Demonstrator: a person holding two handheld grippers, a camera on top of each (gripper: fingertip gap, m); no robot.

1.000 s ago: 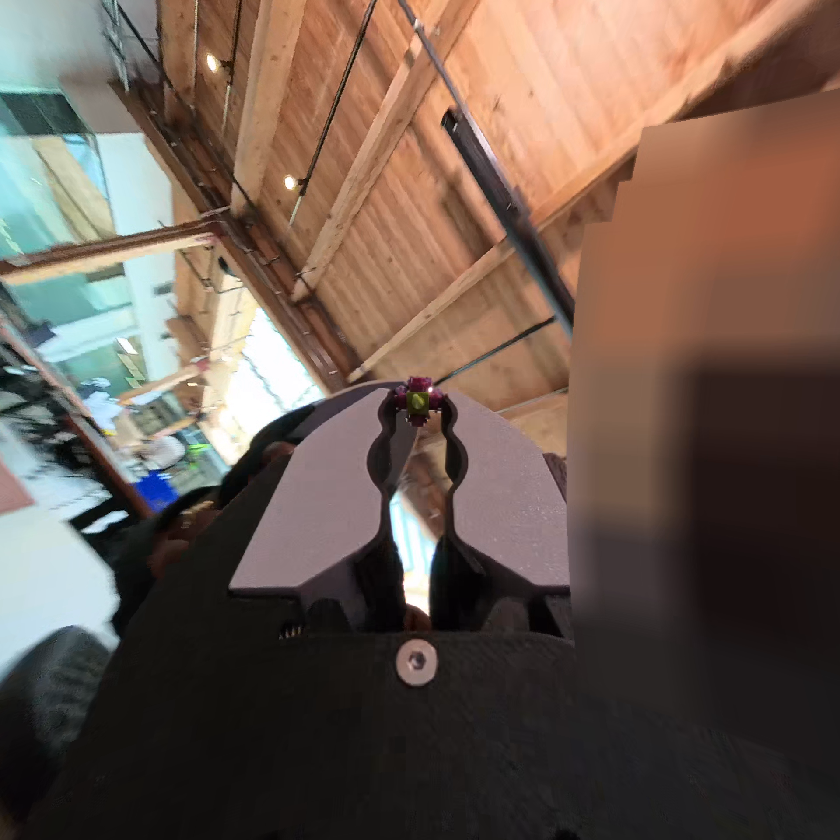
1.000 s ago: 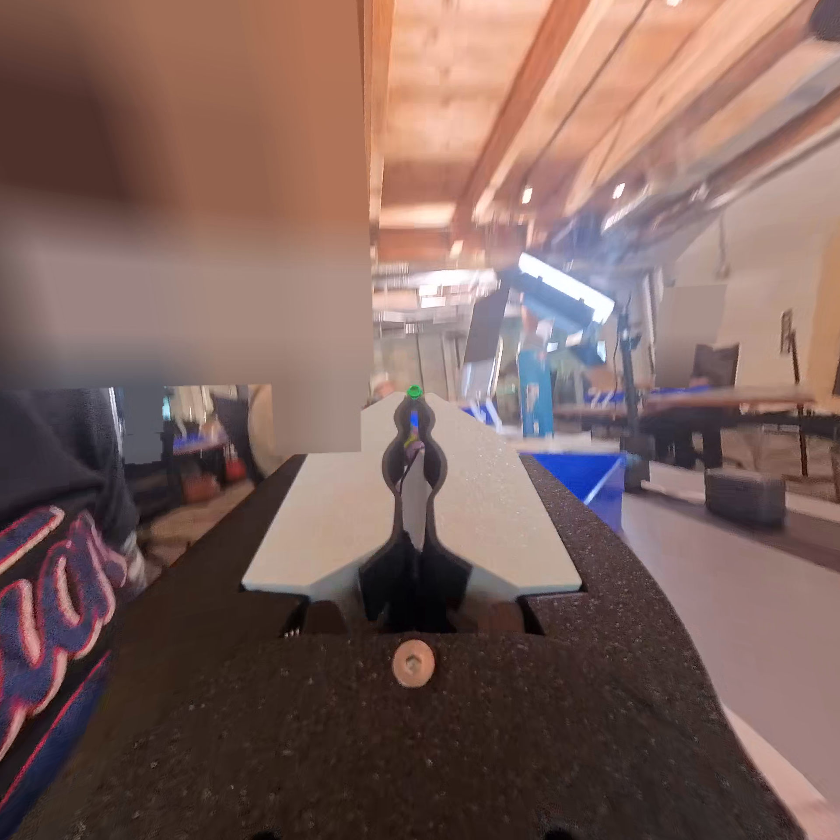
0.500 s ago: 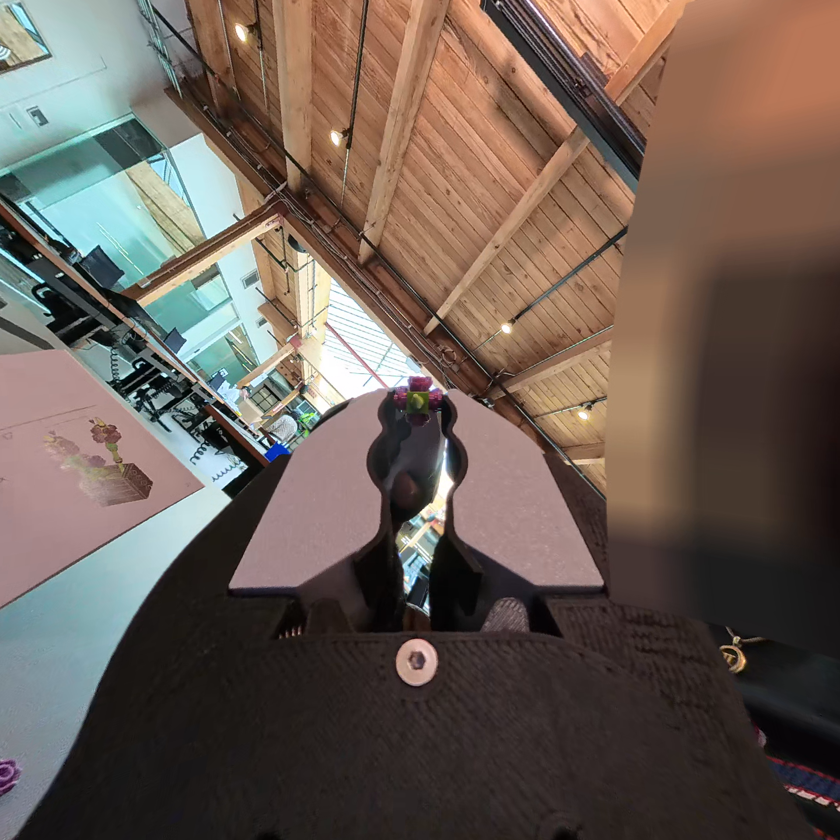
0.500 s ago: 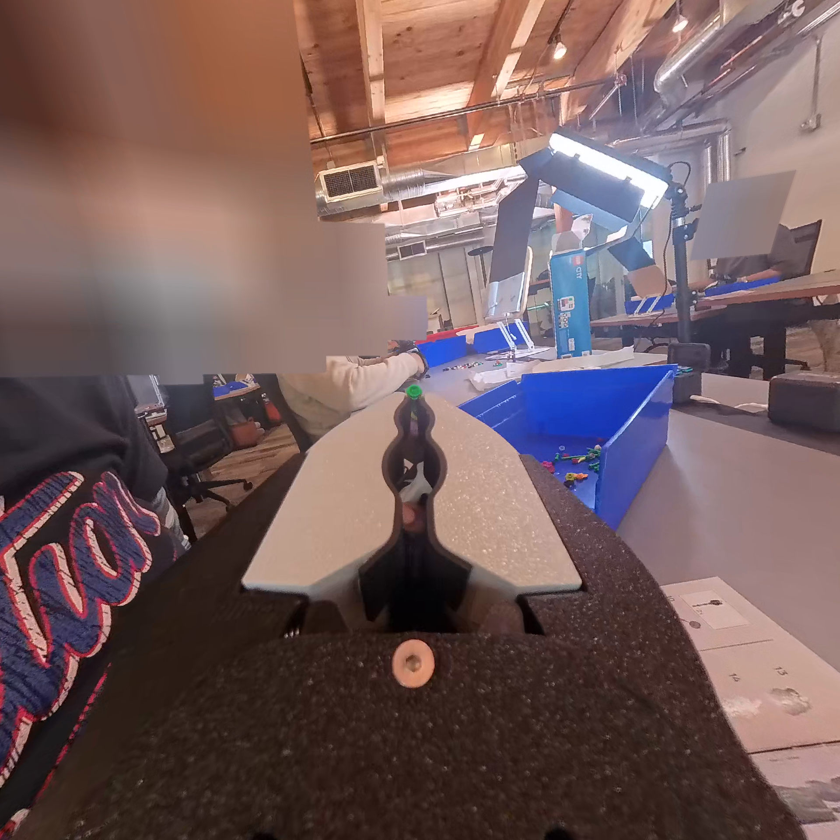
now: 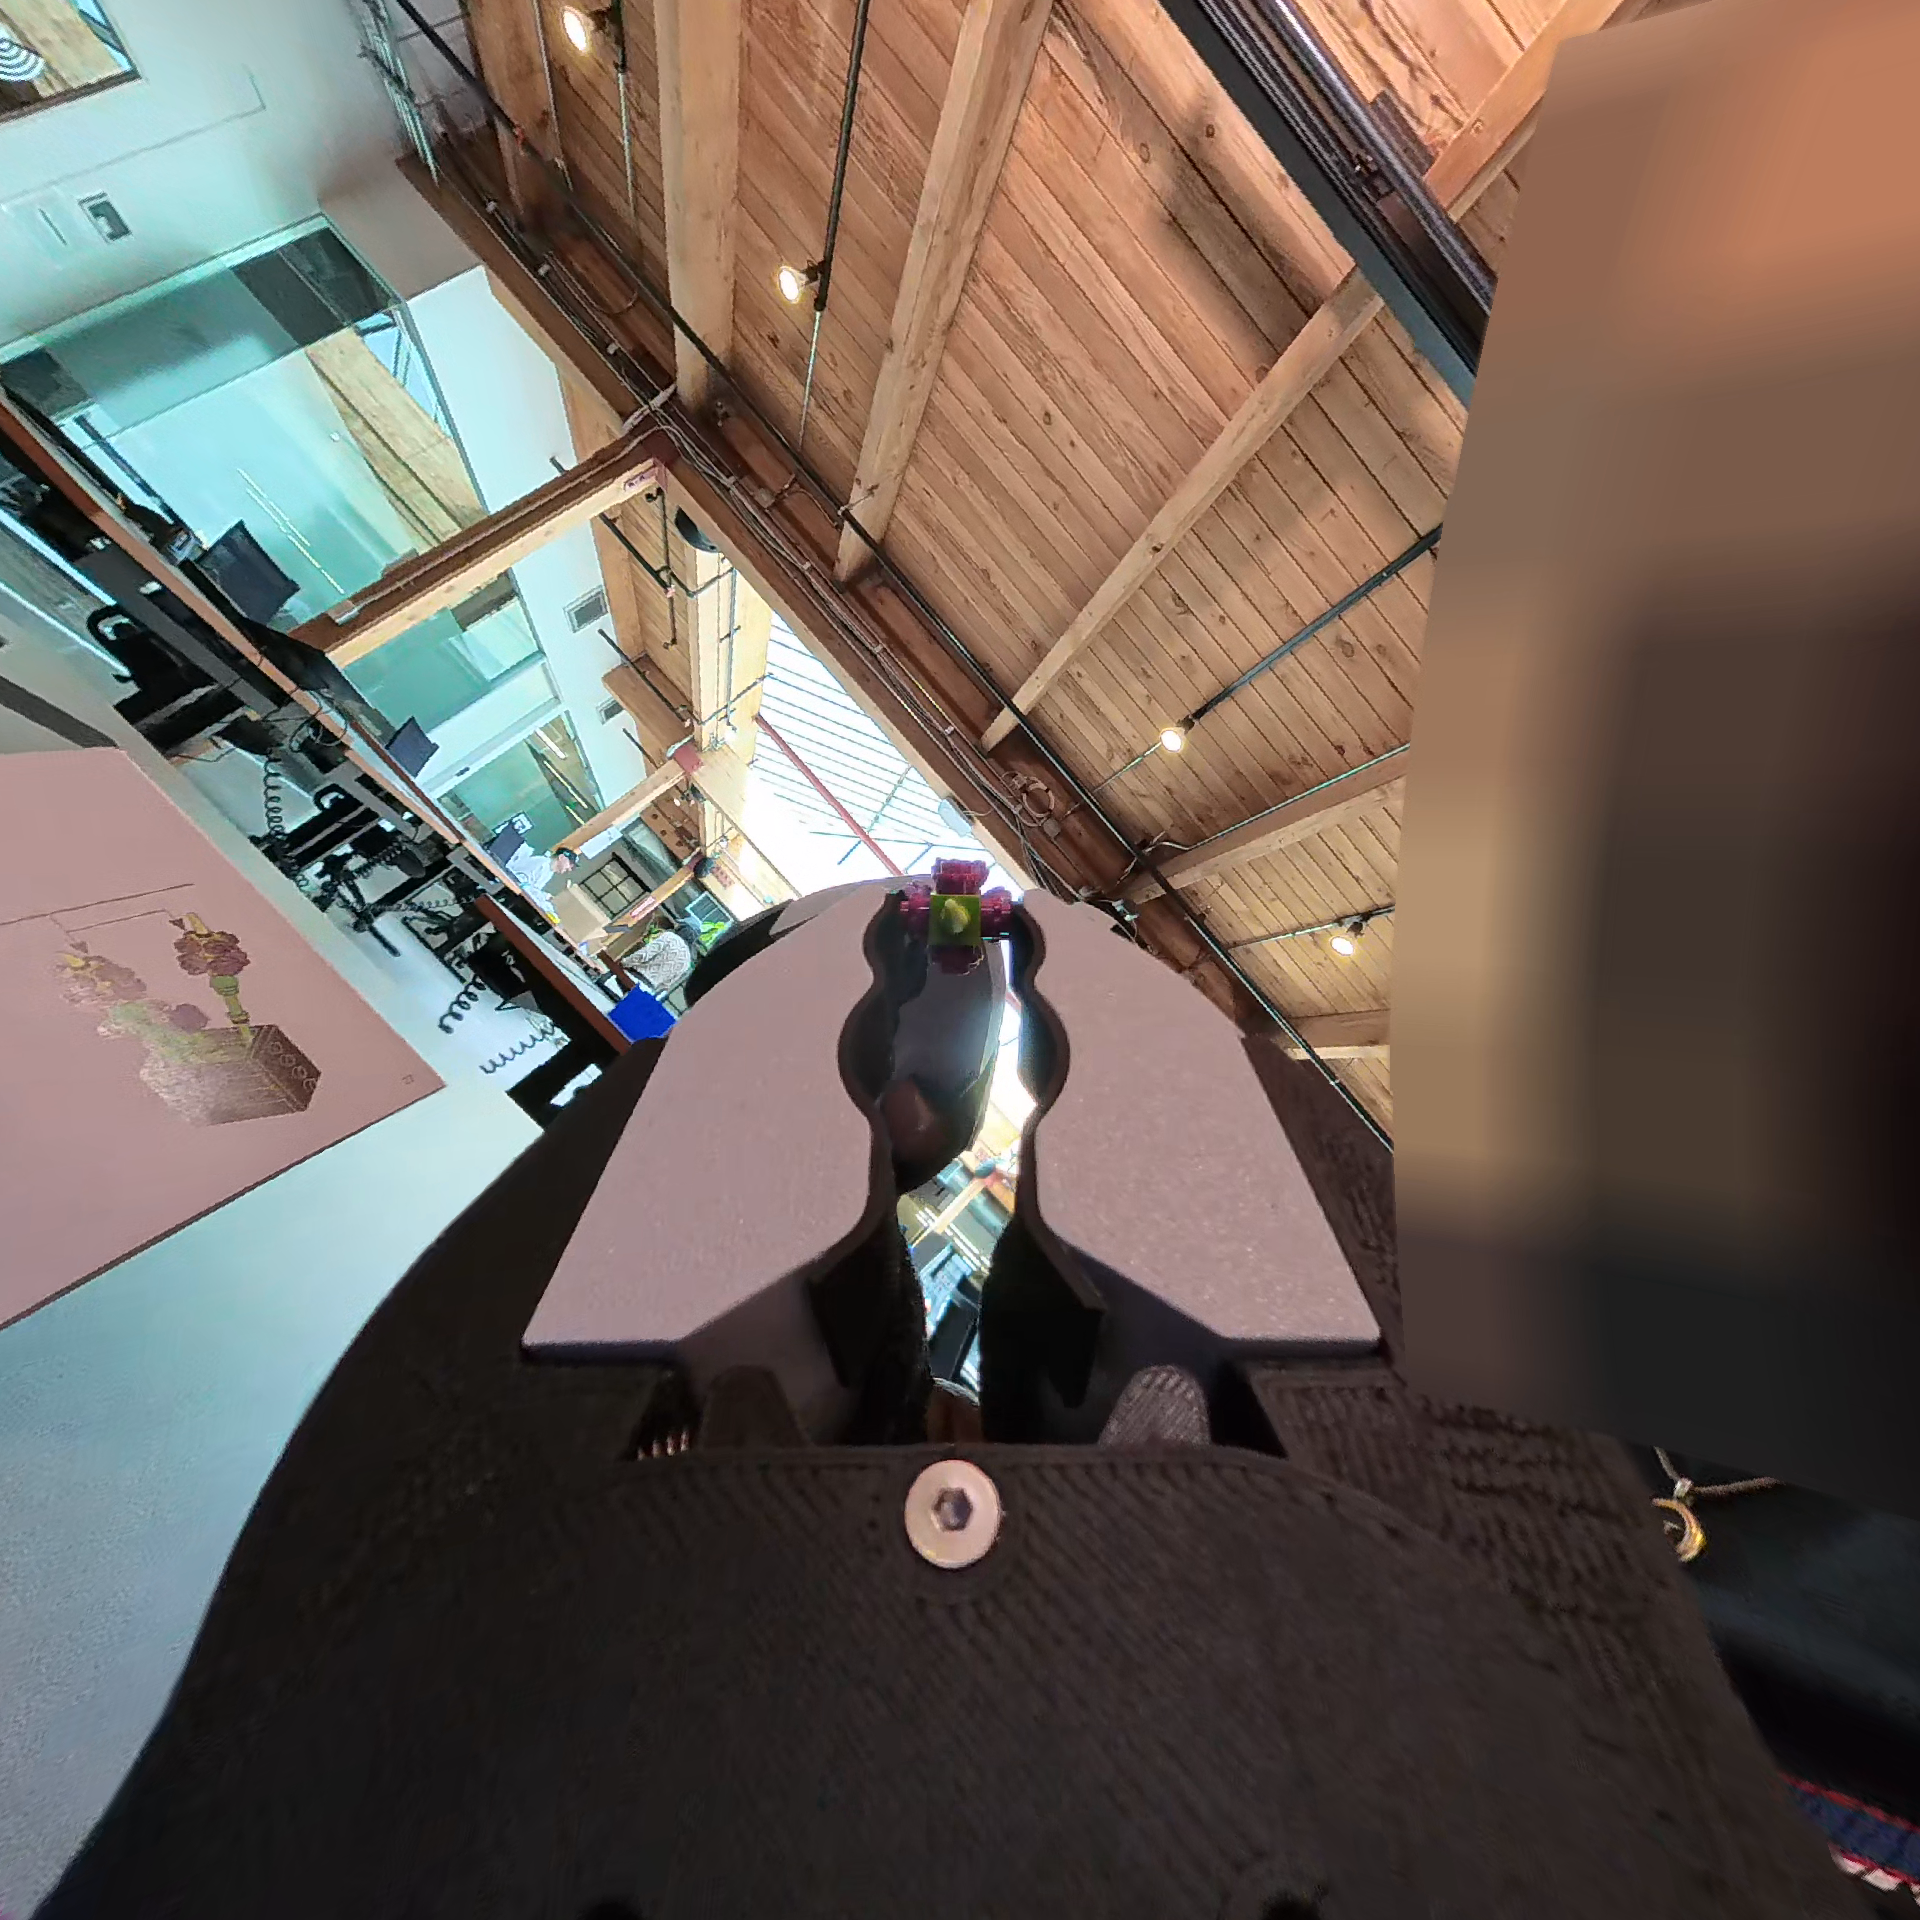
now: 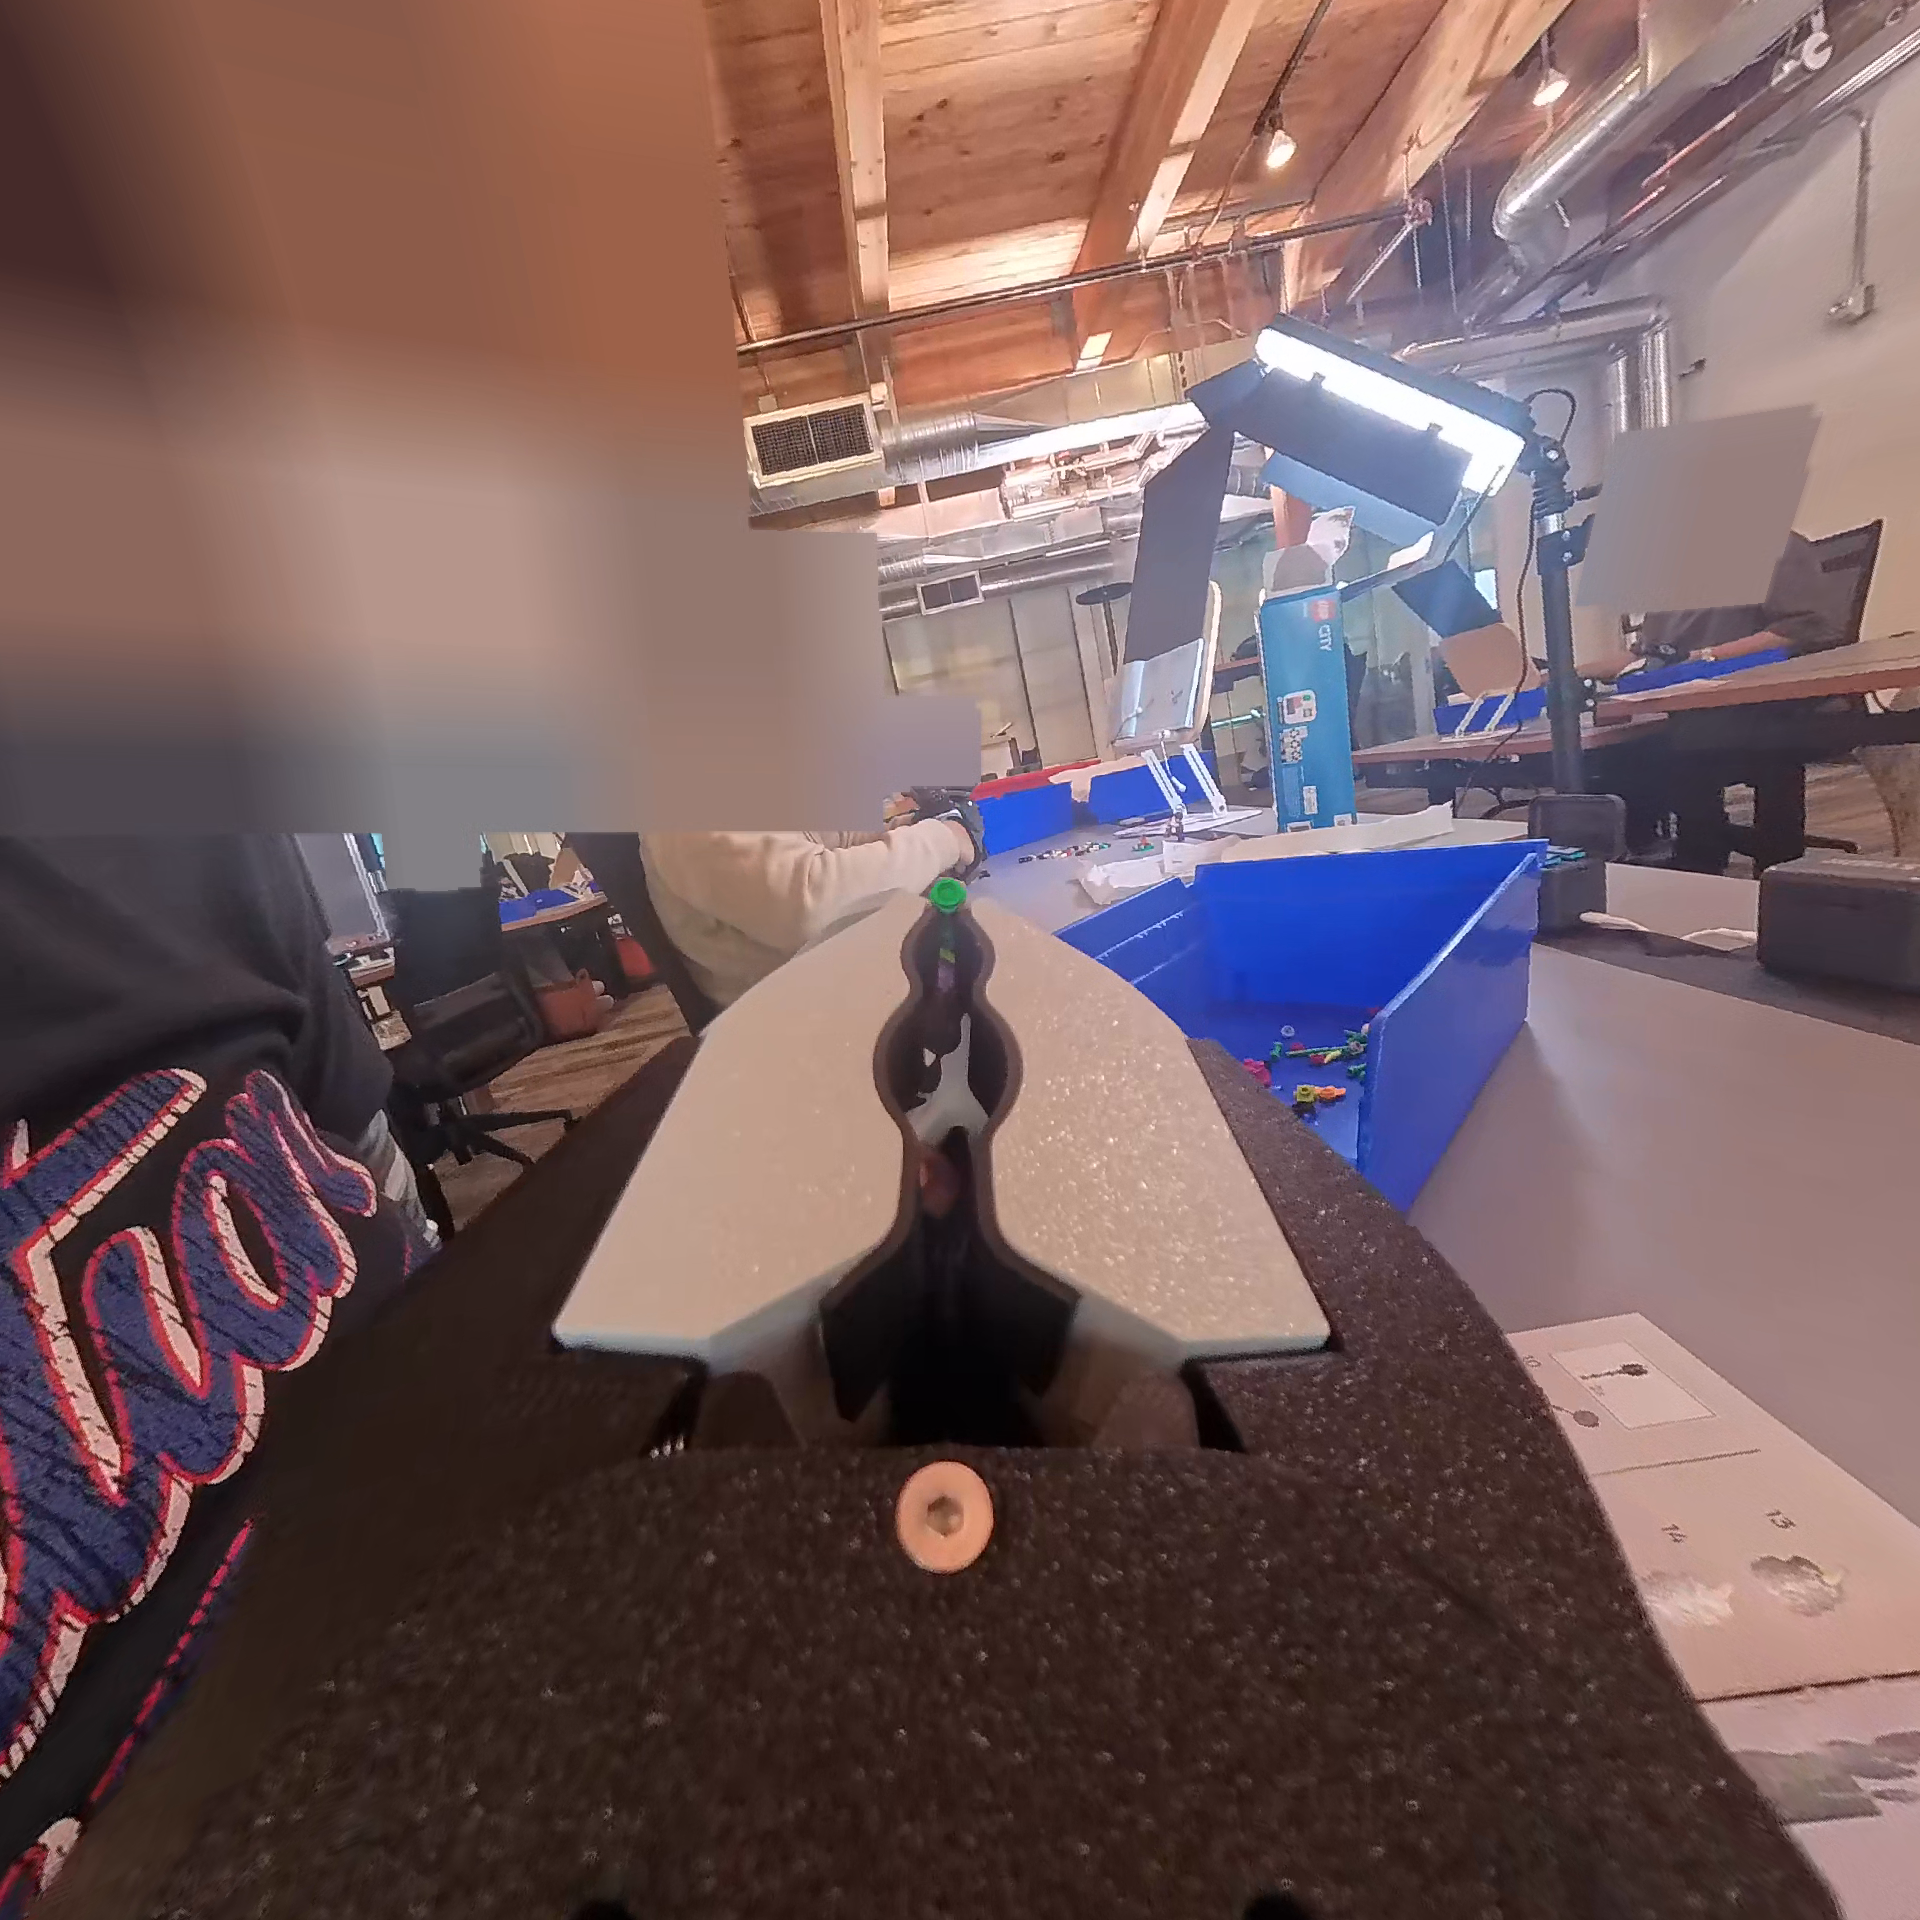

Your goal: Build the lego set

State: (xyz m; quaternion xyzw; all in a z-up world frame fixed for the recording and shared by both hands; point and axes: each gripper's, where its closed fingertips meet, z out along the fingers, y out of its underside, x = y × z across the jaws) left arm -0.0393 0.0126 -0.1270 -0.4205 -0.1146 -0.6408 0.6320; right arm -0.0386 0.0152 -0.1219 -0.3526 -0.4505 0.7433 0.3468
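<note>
Gripping: L gripper [image 5: 954, 923] clenches flower piece [image 5: 954, 914]; R gripper [image 6: 947, 906] pinches green stem [image 6: 945, 896], prob. lengthwise.

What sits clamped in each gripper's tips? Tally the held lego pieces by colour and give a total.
Magenta-and-lime lego cluster: 1, in the left gripper
Green lego piece: 1, in the right gripper
Total: 2
</note>
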